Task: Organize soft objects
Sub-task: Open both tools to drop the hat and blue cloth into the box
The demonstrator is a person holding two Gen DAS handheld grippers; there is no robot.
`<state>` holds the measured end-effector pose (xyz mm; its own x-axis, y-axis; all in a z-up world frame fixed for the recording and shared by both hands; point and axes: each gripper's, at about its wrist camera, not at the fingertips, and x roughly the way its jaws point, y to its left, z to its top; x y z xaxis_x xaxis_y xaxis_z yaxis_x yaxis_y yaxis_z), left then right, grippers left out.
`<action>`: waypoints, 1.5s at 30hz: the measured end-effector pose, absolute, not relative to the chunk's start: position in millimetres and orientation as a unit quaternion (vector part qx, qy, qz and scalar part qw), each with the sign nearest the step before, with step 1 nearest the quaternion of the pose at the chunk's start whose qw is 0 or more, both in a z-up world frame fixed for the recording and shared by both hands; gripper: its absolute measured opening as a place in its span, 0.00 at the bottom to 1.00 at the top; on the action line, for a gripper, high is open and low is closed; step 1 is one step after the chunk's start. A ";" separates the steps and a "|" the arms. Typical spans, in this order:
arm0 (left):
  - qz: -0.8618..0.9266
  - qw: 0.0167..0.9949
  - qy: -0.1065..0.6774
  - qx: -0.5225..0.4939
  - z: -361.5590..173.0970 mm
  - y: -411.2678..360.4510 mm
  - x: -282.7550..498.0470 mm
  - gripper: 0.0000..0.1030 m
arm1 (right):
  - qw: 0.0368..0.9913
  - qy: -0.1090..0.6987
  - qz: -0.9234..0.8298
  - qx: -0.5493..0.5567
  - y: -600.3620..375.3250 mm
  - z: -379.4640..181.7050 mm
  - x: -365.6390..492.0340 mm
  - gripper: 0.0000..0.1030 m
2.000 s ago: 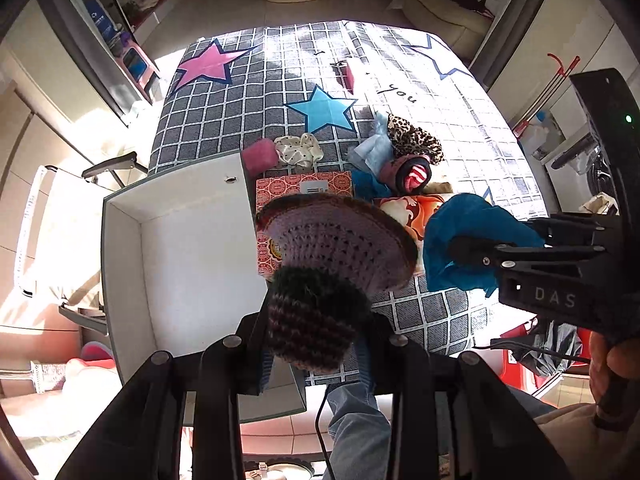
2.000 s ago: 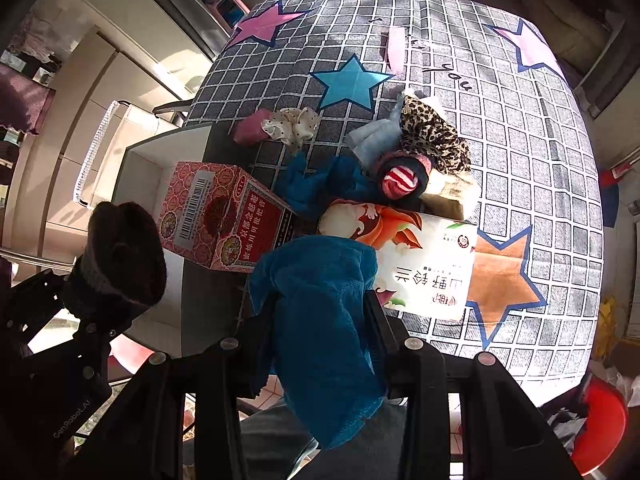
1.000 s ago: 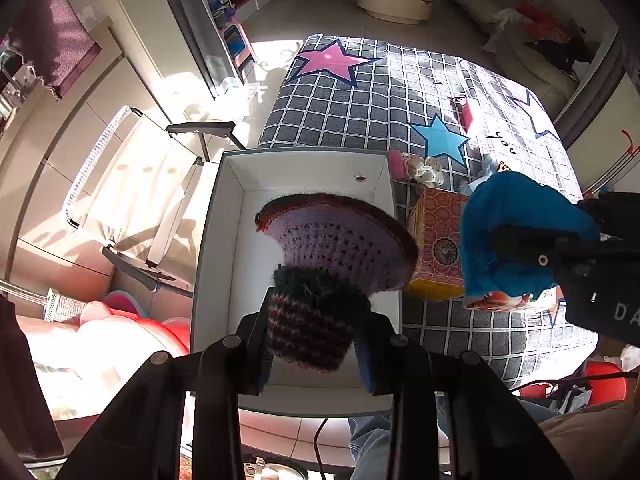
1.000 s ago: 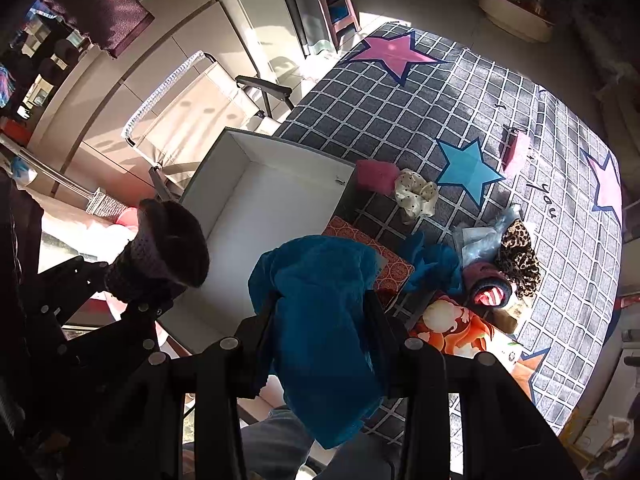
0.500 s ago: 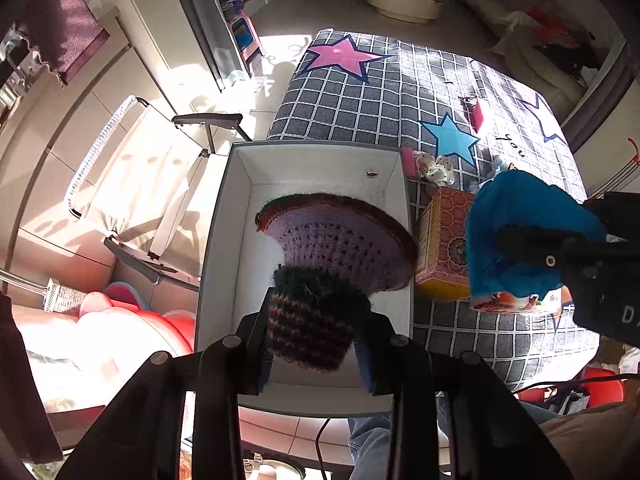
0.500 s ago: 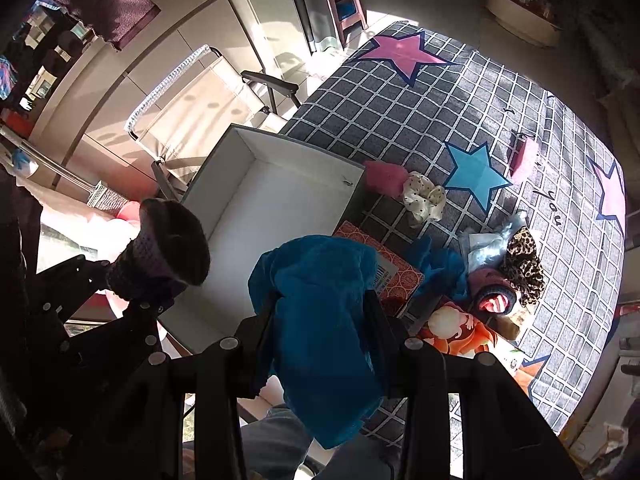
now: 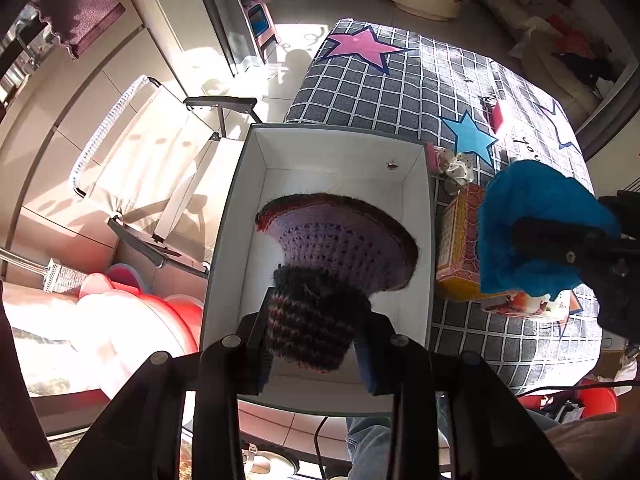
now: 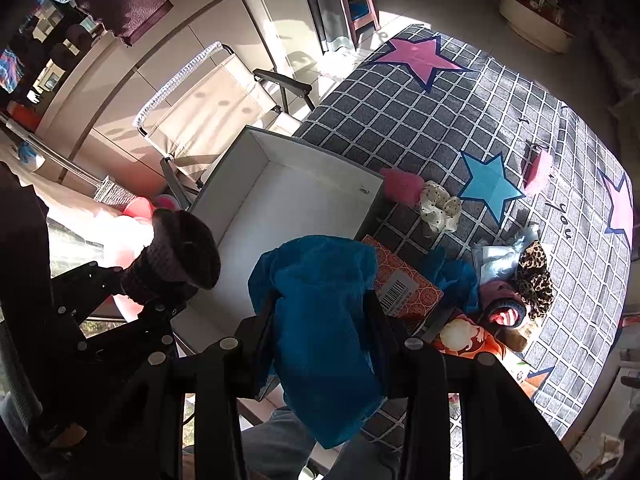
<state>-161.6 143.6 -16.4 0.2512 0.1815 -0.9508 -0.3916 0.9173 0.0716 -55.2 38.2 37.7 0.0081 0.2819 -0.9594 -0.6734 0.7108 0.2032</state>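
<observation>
We've got the knitted hat [image 7: 320, 280] pinched in the left gripper [image 7: 316, 344] over the white box [image 7: 416, 216]; right gripper [image 8: 320, 344] clamps the blue cloth [image 8: 320, 312] beside it — both light, floppy; bunching grabs best.

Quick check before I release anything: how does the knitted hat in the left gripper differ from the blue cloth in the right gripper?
The knitted hat is crocheted in purple and dark stripes with a flared brim; the blue cloth is plain teal and shapeless. The hat holds its form, while the cloth hangs limp and crumpled. The hat hangs over the white box; the cloth sits beside it, above the orange carton. Both are soft and clamped, in the left gripper and right gripper.
</observation>
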 end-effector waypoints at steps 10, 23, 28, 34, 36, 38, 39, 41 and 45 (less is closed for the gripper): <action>0.205 0.766 0.599 -0.109 -31.2 157.7 -165.1 0.36 | 0.678 0.620 0.358 -0.169 54.3 28.6 -54.6 0.40; 0.220 0.739 0.622 -0.136 -55.3 169.4 -173.0 0.36 | 0.656 0.628 0.375 -0.188 81.2 14.9 -57.0 0.40; 0.220 0.735 0.626 -0.143 -59.5 171.4 -174.0 0.36 | 0.651 0.629 0.378 -0.194 91.7 11.1 -57.1 0.40; 0.221 0.730 0.628 -0.154 -62.7 177.3 -173.2 0.37 | 0.647 0.629 0.382 -0.199 101.7 9.0 -58.7 0.40; 0.222 0.730 0.627 -0.156 -62.7 179.1 -173.7 0.38 | 0.646 0.629 0.383 -0.201 103.9 8.2 -59.5 0.40; 0.222 0.732 0.625 -0.158 -61.7 180.2 -173.7 0.39 | 0.645 0.629 0.384 -0.203 106.1 7.6 -60.0 0.40; 0.222 0.733 0.624 -0.158 -61.2 180.7 -173.7 0.40 | 0.645 0.628 0.384 -0.203 107.0 7.5 -59.9 0.40; 0.219 0.734 0.623 -0.159 -60.8 181.1 -173.2 0.48 | 0.645 0.628 0.385 -0.203 108.3 7.4 -59.3 0.40; 0.226 0.736 0.620 -0.153 -59.5 180.2 -172.9 0.78 | 0.647 0.626 0.386 -0.202 110.3 8.3 -58.0 0.49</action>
<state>-172.9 180.2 -59.5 0.1303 0.1421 -0.9812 -0.5224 0.8510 0.0539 -58.0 110.3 8.3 -0.0819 0.2461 -0.9658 -0.7530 0.6196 0.2217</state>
